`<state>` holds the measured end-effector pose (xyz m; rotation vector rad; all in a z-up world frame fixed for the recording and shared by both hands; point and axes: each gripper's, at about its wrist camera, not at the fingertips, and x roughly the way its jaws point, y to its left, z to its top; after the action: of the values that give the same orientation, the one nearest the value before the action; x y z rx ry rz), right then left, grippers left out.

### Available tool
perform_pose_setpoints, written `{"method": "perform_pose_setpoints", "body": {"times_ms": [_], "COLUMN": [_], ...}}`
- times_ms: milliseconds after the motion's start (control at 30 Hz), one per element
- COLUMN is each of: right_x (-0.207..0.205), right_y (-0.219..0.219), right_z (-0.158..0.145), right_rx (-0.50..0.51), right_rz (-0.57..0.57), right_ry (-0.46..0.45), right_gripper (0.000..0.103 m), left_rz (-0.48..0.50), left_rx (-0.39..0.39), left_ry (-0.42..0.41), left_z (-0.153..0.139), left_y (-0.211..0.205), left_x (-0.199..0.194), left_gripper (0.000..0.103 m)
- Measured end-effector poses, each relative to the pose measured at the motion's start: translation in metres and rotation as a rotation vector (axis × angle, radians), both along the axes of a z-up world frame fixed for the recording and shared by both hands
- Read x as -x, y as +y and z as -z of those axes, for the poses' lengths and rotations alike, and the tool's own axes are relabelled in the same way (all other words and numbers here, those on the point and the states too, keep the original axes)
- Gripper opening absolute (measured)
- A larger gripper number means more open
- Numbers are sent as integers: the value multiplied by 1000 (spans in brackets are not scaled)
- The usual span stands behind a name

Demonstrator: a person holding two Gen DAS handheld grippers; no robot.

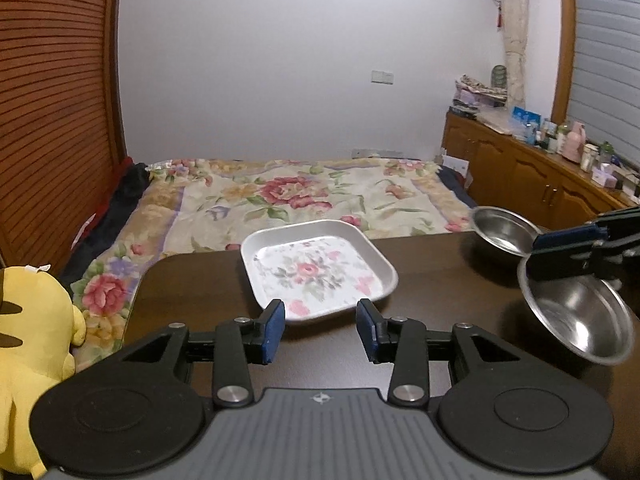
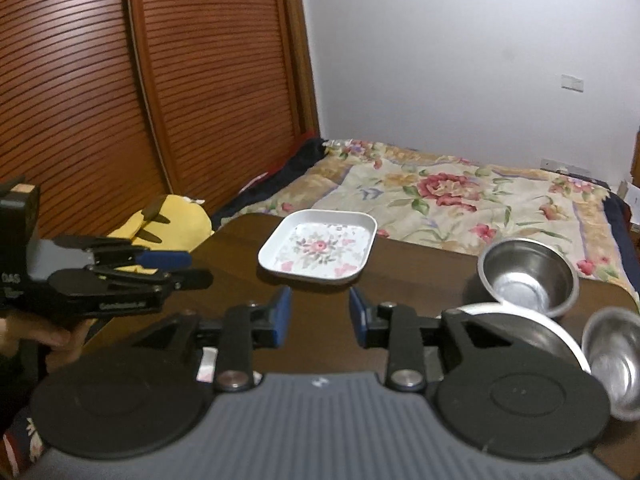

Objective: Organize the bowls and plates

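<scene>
A square white plate with a flower print (image 1: 316,268) (image 2: 320,248) lies at the far side of the dark table (image 1: 440,280). My left gripper (image 1: 320,330) hovers just before the plate's near edge, open, with nothing between its blue pads. At the right stand a deep steel bowl (image 1: 500,236) (image 2: 528,276) and a shallower steel bowl (image 1: 576,320) (image 2: 616,360). A round steel dish (image 2: 536,332) is half hidden behind my right gripper's linkage. My right gripper (image 2: 320,312) (image 1: 532,256) is open and empty, above the table.
A bed with a flowered quilt (image 1: 300,196) runs behind the table. At the table's left side sits a yellow plush toy (image 1: 32,320) (image 2: 176,220). Louvred wooden doors (image 2: 120,100) stand at the left, a cluttered wooden cabinet (image 1: 520,168) at the right. A hand (image 2: 52,336) holds the left gripper (image 2: 196,268).
</scene>
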<state>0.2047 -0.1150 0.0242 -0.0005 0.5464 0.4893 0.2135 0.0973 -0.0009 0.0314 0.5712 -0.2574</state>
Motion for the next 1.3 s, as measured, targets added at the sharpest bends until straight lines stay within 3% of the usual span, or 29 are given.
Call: {"method": "perform_pose_setpoints", "body": {"times_ms": [567,867,1300], "right_x": [-146,-176,-189], "right_y": [22,31,36], "right_z": [33,56,66], "right_rx": [31,39,73], "right_rz": [-53,-45,-19], "right_ry": [247,329,354], "right_gripper": [39,39,22], "left_rz": [-54,-57,-57], "left_rx": [1,18,30], "left_ry": [97,133,154], "left_z": [33,49,57], "left_y": [22,26,25], "left_x": [-89,-103,-108], "left_gripper": [42,32,17]}}
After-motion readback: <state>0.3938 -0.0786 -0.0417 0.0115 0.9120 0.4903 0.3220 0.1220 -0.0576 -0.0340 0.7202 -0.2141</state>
